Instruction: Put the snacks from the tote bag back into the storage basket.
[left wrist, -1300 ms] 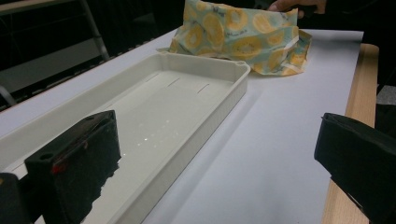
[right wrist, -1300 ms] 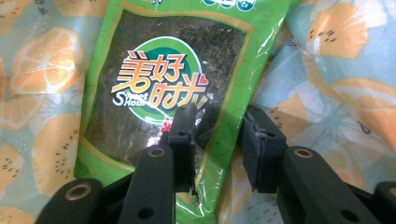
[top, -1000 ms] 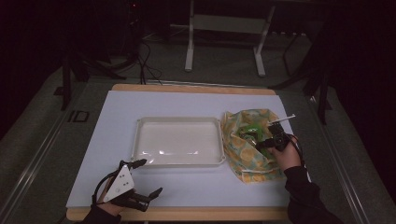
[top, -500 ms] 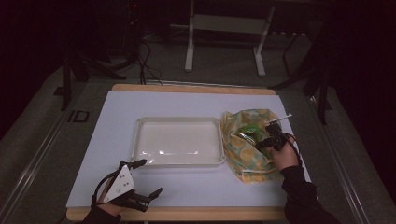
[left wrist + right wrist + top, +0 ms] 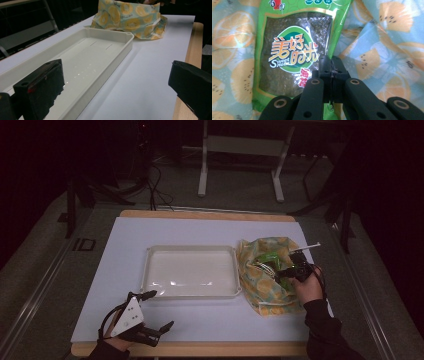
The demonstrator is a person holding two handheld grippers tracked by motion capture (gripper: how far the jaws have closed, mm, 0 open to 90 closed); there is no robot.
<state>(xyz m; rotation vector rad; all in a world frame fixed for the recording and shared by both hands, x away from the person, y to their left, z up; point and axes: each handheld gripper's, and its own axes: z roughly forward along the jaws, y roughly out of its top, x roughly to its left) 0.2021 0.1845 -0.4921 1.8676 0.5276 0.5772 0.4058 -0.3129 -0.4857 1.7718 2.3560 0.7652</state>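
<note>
- High view: a white tray [image 5: 191,272] sits in the middle of the worktop [image 5: 165,232], which has a white sheet over it.
- A cloth bag [image 5: 265,285] with orange slices printed on it lies just beside the tray, near the right edge of the worktop.
- The right gripper [image 5: 284,271] reaches into the bag from the right edge.
- Right gripper view: its two black jaws are squeezed together on the edge of a green snack packet [image 5: 294,47], pinching it.
- The packet lies inside the bag, on the orange-slice cloth.
- The left gripper [image 5: 159,310] rests near the front left corner of the worktop, next to the tray's front edge.
- Left gripper view: its jaws are spread wide apart and hold nothing.
</note>
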